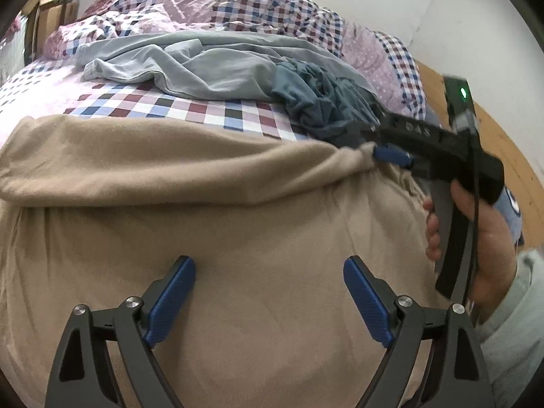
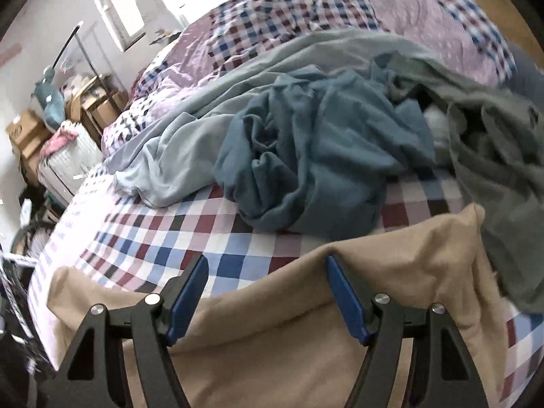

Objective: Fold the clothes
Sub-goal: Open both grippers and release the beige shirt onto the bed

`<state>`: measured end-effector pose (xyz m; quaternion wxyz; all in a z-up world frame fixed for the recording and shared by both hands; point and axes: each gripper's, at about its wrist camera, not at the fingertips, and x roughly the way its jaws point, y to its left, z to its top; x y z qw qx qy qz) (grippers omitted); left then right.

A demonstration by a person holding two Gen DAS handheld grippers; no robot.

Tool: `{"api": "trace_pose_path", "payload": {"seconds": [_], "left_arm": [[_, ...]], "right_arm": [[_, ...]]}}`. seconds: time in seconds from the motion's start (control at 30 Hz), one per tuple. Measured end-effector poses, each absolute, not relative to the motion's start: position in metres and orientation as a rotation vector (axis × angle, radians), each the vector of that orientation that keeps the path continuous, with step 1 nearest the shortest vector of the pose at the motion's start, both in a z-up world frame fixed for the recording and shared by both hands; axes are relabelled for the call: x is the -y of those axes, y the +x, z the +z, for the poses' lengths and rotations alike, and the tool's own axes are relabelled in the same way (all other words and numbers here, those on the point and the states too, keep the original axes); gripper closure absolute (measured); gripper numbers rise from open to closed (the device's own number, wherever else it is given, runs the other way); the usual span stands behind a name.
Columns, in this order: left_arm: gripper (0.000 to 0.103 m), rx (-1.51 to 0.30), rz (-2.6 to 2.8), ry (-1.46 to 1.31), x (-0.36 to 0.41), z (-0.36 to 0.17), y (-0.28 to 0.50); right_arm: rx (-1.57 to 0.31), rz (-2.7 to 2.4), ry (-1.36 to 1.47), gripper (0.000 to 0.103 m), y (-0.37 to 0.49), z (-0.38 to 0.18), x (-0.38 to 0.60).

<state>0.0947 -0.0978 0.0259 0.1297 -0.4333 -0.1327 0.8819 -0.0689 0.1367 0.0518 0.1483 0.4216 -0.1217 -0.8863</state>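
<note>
Beige garment [image 1: 210, 224] spread over the near part of the bed, its far edge rolled into a thick fold; checked sheet [image 1: 190, 108] showing beyond it.

Left gripper [image 1: 268, 292]: blue pads spread wide, hovering over the flat beige cloth. Nothing between the pads; no grip on the fabric.

Right gripper [image 2: 267, 292]: jaws wide apart. In its own view the right pad [image 2: 346, 302] sits at the folded beige edge, the left pad [image 2: 187, 299] over the checked sheet. Seen from the left wrist, its blue tip [image 1: 391, 156] is at the right end of the fold, the cloth bunched against it. Touching, but not clamped as far as can be told. A hand [image 1: 482, 238] holds its handle, pale sleeve [image 1: 516, 323] at the near right.

Further off: crumpled teal garment [image 2: 306, 163] mid-bed, pale grey-blue garment [image 2: 176, 163] to its left, grey-green cloth [image 2: 503, 183] at right, overlapping the beige garment's corner. Checked quilt [image 2: 306, 10] heaped at the far side.
</note>
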Motion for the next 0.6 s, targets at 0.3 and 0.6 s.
{"api": "trace_pose_path", "payload": {"seconds": [0.3, 0.6], "left_arm": [[0.012, 0.285, 2.676, -1.261, 0.093, 0.033, 0.048], [0.012, 0.288, 2.813, -1.156, 0.115, 0.064, -0.037]], "right_arm": [[0.453, -2.512, 1.183, 0.027, -0.065, 0.058, -0.141], [0.4, -2.48, 1.143, 0.027, -0.059, 0.071, -0.144]]}}
